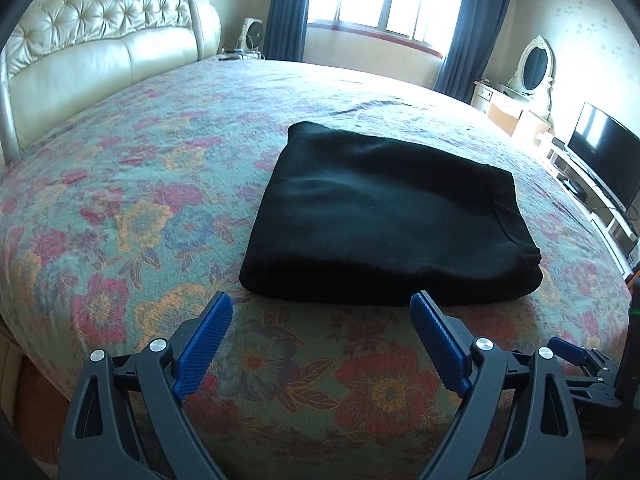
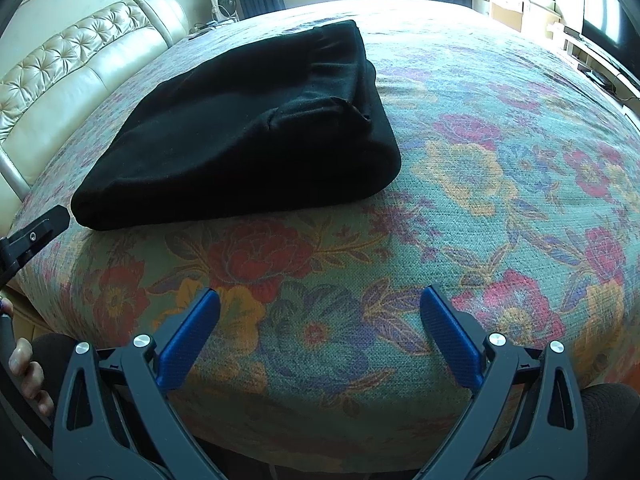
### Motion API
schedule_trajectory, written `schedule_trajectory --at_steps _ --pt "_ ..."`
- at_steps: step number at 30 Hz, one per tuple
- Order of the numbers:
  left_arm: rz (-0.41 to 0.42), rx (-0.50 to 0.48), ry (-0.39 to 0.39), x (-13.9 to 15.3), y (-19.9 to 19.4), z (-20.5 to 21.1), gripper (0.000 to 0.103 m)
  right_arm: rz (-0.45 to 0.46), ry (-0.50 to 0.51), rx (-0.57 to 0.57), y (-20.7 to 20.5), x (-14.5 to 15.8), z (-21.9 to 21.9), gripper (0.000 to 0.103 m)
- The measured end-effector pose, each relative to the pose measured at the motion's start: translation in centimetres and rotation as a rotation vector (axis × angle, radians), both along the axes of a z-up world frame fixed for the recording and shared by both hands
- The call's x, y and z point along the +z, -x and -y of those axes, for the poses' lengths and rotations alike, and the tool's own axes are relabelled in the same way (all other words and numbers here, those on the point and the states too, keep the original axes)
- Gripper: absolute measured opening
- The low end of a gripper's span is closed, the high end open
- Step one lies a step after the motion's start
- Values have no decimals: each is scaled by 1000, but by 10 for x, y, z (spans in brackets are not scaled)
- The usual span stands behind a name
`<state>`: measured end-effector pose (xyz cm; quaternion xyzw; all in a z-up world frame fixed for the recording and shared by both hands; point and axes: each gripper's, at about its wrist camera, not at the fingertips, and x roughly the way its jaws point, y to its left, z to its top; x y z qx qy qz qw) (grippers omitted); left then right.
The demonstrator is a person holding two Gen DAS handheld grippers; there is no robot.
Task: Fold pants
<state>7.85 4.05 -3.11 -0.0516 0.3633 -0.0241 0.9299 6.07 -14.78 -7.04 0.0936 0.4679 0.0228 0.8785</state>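
Black pants (image 1: 384, 216) lie folded into a thick rectangular stack on the floral bedspread (image 1: 132, 216). My left gripper (image 1: 322, 302) is open just short of the stack's near edge, holding nothing. In the right wrist view the same pants (image 2: 240, 132) sit up and to the left, with the waistband fold on top. My right gripper (image 2: 320, 300) is open over bare bedspread (image 2: 500, 168), well apart from the pants. The left gripper's black finger (image 2: 36, 232) pokes in at the left edge, and the right gripper (image 1: 576, 360) shows at the lower right of the left wrist view.
A cream tufted headboard (image 1: 100, 52) runs along the left side of the bed. A window with blue curtains (image 1: 288, 8) is behind. A dresser with an oval mirror (image 1: 534, 64) and a television (image 1: 604, 156) stand at the right. A hand (image 2: 28, 372) shows at lower left.
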Motion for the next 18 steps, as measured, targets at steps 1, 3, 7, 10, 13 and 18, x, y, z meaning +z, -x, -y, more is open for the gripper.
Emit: schedule_trajectory --at_steps 1,3,7,10,13,18 --pt "14 -1 -34 1 3 3 89 -1 1 0 0 0 0 100" --pt "-2 -2 -93 0 5 9 89 -2 4 2 0 0 -1 100" --pt "-13 -7 -126 -3 7 13 89 -3 5 3 0 -1 -2 100" --pt "-51 -41 -90 -6 4 12 89 -2 3 3 1 -1 -2 100" --pt "-131 -89 4 -12 -6 9 89 -1 1 5 1 -1 -1 100" --pt "-134 -52 9 -11 -5 7 89 4 -7 3 3 0 0 100"
